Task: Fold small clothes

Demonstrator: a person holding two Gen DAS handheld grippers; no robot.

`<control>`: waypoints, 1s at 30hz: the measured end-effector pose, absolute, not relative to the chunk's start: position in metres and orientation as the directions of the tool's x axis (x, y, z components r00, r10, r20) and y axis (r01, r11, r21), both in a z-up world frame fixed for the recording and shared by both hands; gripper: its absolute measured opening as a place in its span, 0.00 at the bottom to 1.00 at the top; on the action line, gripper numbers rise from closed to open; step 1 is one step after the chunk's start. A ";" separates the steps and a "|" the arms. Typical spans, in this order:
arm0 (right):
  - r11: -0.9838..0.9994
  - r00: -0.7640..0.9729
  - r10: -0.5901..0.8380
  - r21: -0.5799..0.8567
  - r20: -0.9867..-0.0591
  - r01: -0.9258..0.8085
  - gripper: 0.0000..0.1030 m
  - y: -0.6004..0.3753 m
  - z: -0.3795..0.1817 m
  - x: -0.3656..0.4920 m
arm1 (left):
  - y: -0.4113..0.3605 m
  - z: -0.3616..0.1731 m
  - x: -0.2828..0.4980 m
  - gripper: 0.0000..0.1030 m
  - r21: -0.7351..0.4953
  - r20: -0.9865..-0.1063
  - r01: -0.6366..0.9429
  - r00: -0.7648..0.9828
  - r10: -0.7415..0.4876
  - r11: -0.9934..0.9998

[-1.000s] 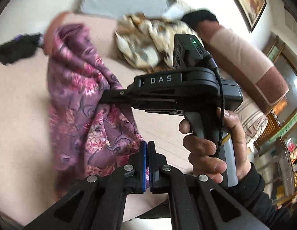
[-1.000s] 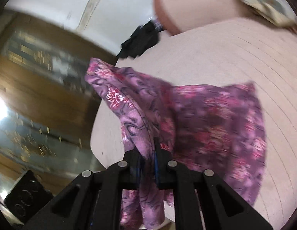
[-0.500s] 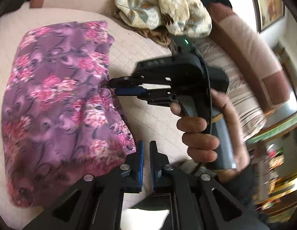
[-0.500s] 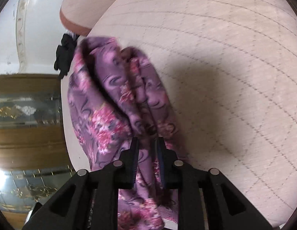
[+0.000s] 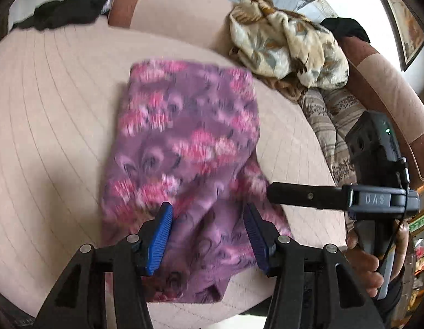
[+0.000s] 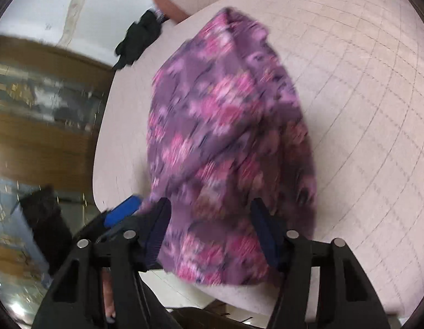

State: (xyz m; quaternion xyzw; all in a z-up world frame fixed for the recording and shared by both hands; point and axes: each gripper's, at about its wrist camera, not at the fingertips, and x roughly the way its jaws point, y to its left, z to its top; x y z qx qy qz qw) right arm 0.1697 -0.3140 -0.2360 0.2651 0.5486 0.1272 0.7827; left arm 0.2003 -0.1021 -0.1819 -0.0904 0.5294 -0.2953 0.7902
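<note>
A purple garment with pink flowers [image 5: 184,142] lies folded on the beige quilted cushion [image 5: 53,126]. It also shows in the right wrist view [image 6: 228,137]. My left gripper [image 5: 207,235] is open, its blue pads apart over the garment's near edge. My right gripper [image 6: 212,233] is open too, jaws wide over the garment's near end. In the left wrist view the right gripper's body [image 5: 376,197] sits at the right, its finger [image 5: 302,194] pointing at the garment's right edge.
A crumpled beige leaf-print cloth [image 5: 288,46] lies at the back right by a striped cushion [image 5: 329,120]. A black cloth [image 5: 63,13] lies at the back left and shows in the right wrist view [image 6: 137,38]. The cushion's front edge is close below the grippers.
Both grippers have opened and let go of the purple garment, which now lies flat and folded on the cushion. Both have drawn back toward its near edge.
</note>
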 end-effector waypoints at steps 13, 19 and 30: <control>0.937 0.363 0.195 0.282 -0.911 0.206 0.04 -0.315 -0.235 0.110 | -0.108 -0.179 0.192 0.55 -0.434 -0.801 0.399 0.240 -0.549 0.808; 0.922 0.269 0.199 0.273 -0.942 0.275 0.28 -0.324 -0.273 0.119 | -0.105 -0.182 0.196 0.55 -0.465 -0.796 0.382 0.214 -0.566 0.799; 0.897 0.509 0.290 0.415 -0.811 0.150 0.81 -0.334 -0.176 0.169 | -0.068 -0.123 0.294 0.74 -0.453 -0.769 0.296 0.348 -0.537 0.841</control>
